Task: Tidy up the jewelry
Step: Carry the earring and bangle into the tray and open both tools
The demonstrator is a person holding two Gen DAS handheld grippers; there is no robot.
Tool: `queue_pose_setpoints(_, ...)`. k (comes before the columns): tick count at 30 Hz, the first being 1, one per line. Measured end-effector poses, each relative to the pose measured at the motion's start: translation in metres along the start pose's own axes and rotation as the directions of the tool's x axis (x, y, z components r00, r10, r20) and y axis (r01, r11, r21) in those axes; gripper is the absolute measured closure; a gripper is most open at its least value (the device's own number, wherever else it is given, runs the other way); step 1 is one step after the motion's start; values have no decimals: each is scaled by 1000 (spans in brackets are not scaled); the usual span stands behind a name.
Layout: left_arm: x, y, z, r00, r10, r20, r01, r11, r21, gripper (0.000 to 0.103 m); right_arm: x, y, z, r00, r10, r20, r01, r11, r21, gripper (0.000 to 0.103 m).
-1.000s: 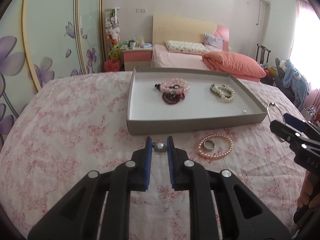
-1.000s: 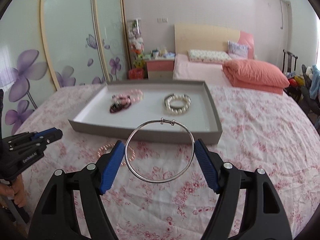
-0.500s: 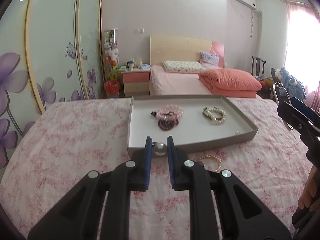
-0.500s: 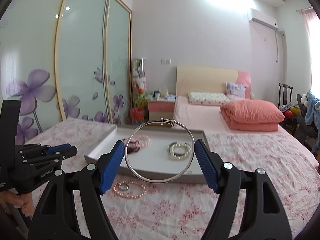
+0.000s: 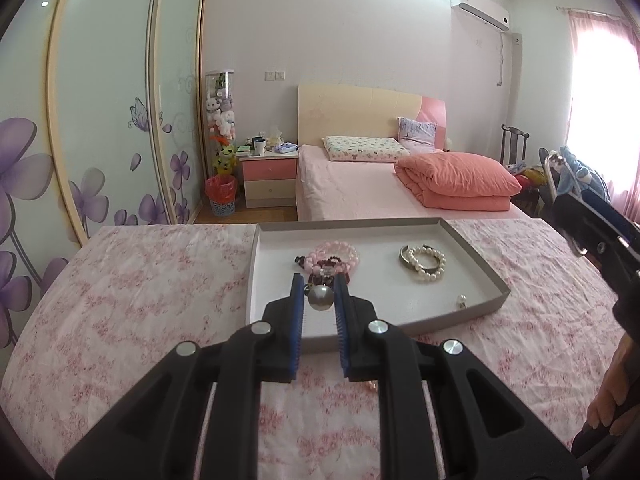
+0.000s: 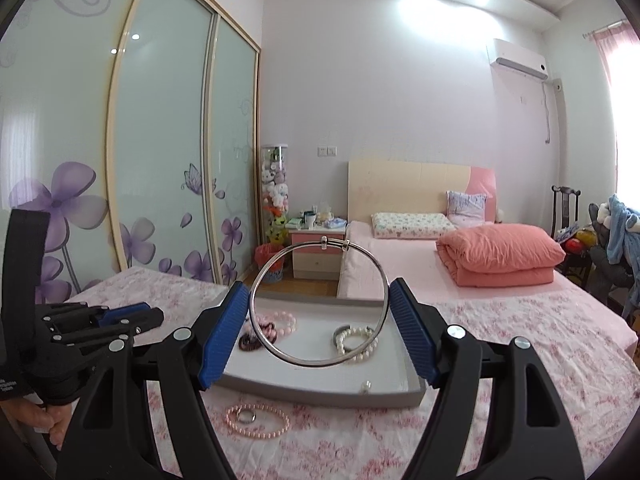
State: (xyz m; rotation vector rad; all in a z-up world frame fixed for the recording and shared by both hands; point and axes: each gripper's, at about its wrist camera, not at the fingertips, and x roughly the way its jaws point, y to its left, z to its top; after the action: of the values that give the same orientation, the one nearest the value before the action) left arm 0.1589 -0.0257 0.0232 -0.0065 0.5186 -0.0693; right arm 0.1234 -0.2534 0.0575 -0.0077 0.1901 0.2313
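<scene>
My left claw [image 5: 319,299] pinches a small silver bead earring [image 5: 319,297] at the very tips; I judge it could squirt out and be lost in the flowered bedspread [image 5: 140,300] if I tilt or jolt. It hangs over the near rim of the grey tray [image 5: 496,280]. My right claw [image 6: 319,322], spread wide, clamps a silver bangle [image 6: 319,304] across its width; a twist could spring it free. It hovers in front of the tray, above the pink pearl bracelet [image 6: 258,420] on the bed.

Each claw is black plastic: the left claw [image 5: 319,308] and the right claw [image 6: 320,332] have blue ribbed pads [image 6: 410,328], round silver screws [image 5: 260,327], and small white lettering on the body.
</scene>
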Motion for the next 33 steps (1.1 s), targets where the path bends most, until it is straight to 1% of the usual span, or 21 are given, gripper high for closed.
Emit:
queue_pose_setpoints(4, 20, 5, 12, 1000, 2, -18, -3, 1000, -17, 87, 19, -6, 6, 1000, -14, 1, 14, 1000, 14, 31)
queue_pose_setpoints(7, 38, 8, 20, 1000, 1, -30, -2, 1000, -29, 87, 39, -13, 6, 1000, -21, -22, 22, 999, 36, 31)
queue_pose_setpoints(13, 82, 10, 28, 998, 6, -61, -7, 1000, -15, 87, 88, -25, -3, 994, -34, -102, 41, 997, 63, 31)
queue_pose_setpoints(19, 125, 13, 25, 991, 2, -130, -6, 999, -33, 87, 132, -36, -24, 977, -42, -211, 63, 994, 93, 31)
queue_pose_setpoints(23, 140, 15, 23, 988, -2, -151, -4, 999, -37, 87, 145, -43, -31, 968, -36, -248, 68, 990, 122, 31)
queue_pose_setpoints(33, 162, 12, 21, 983, -22, -180, 16, 999, -32, 87, 162, -34, -40, 954, -27, -298, 57, 994, 92, 31)
